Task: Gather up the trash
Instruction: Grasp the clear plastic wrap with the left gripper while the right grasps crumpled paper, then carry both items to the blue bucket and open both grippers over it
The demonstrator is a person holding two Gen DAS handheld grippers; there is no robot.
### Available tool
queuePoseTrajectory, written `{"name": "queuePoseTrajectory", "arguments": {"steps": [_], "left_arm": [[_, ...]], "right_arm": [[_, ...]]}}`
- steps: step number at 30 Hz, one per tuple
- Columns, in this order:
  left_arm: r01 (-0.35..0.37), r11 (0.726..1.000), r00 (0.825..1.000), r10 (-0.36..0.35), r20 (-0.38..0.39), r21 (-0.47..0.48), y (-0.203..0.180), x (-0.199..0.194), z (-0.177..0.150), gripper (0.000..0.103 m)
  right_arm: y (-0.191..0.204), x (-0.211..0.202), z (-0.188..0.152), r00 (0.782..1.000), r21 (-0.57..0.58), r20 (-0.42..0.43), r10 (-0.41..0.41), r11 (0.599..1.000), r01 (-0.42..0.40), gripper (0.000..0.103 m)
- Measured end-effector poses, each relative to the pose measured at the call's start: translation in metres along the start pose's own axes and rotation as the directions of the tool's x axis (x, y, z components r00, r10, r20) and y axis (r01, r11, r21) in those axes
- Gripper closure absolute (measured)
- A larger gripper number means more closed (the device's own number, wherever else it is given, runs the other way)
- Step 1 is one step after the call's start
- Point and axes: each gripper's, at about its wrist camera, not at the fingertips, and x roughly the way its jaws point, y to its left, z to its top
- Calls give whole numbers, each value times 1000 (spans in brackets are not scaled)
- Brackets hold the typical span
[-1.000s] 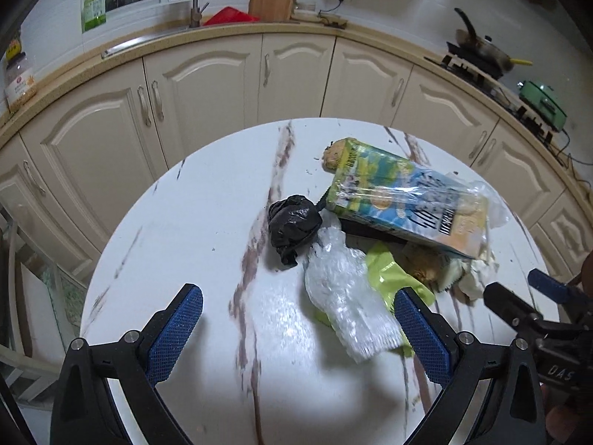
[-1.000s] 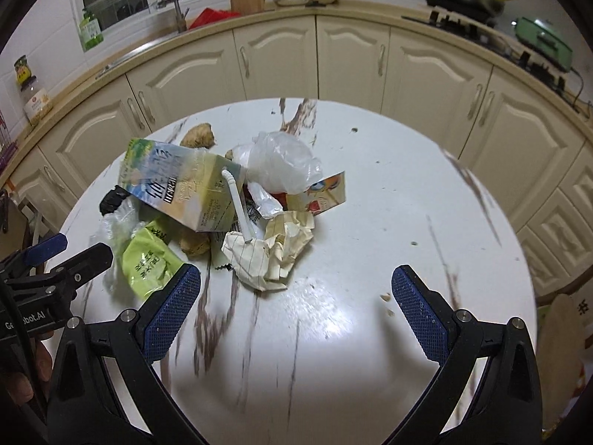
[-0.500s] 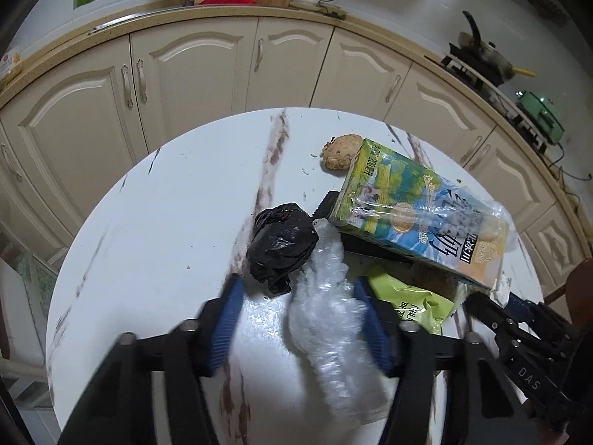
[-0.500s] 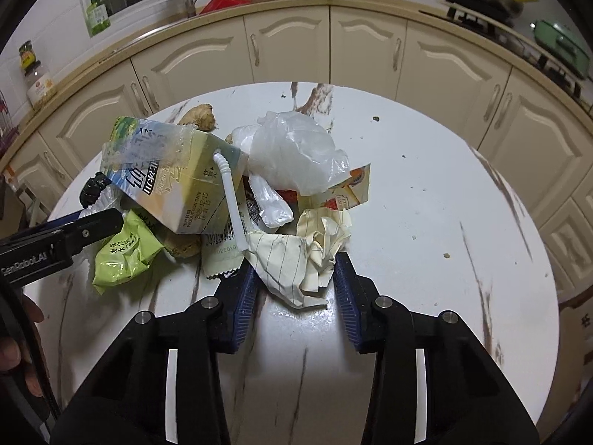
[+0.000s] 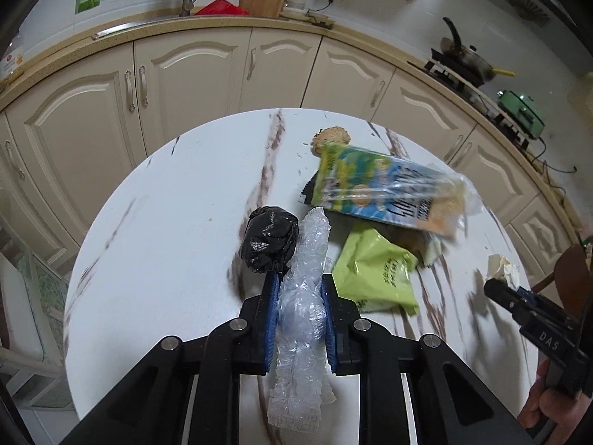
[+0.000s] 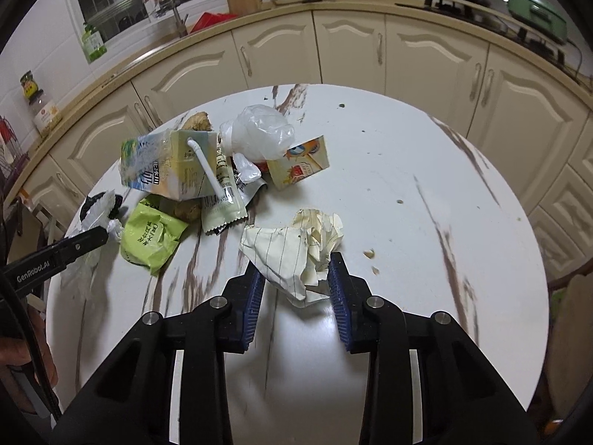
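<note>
On the round white marble table [image 5: 166,222] lies a pile of trash. My left gripper [image 5: 299,278] has its jaws closing, with both blue pads pressing a crumpled clear plastic wrap [image 5: 302,296]. A black bag wad [image 5: 268,239] touches its left fingertip. A green packet [image 5: 374,274] and a drink carton [image 5: 385,193] lie to the right. My right gripper [image 6: 294,265] also has its jaws closing, and its pads pinch a crumpled lined paper [image 6: 296,248], apart from the carton [image 6: 170,170], green packet [image 6: 152,233], clear bag [image 6: 259,133] and small orange carton [image 6: 300,167].
Cream cabinets [image 6: 352,48] curve around the far side of the table under a counter with a sink, a knife block and a stove with a pan [image 5: 467,55]. Crumbs [image 6: 370,256] dot the table right of the paper. A wooden chair back [image 6: 570,322] stands at the right edge.
Both grippers went from wide open to closed in. The left one advanced and clamped the clear plastic wrap. The right one closed on the lined paper, which now sits clear of the pile.
</note>
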Motion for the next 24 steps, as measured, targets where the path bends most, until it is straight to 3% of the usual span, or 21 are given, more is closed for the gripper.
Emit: {"name": "queuePoseTrajectory", "arguments": {"steps": [12,24], "left_arm": [[-6,996,993,-5,117,90,-29,-75,-62,86],[27,977,960,-85,269,211,-103,-141,-93,85]], "right_arm": [[4,-64,-14,994,3,101,29,1000,-29,71],[-7,-137,-19,971,7,235,40,999,-43,71]]}}
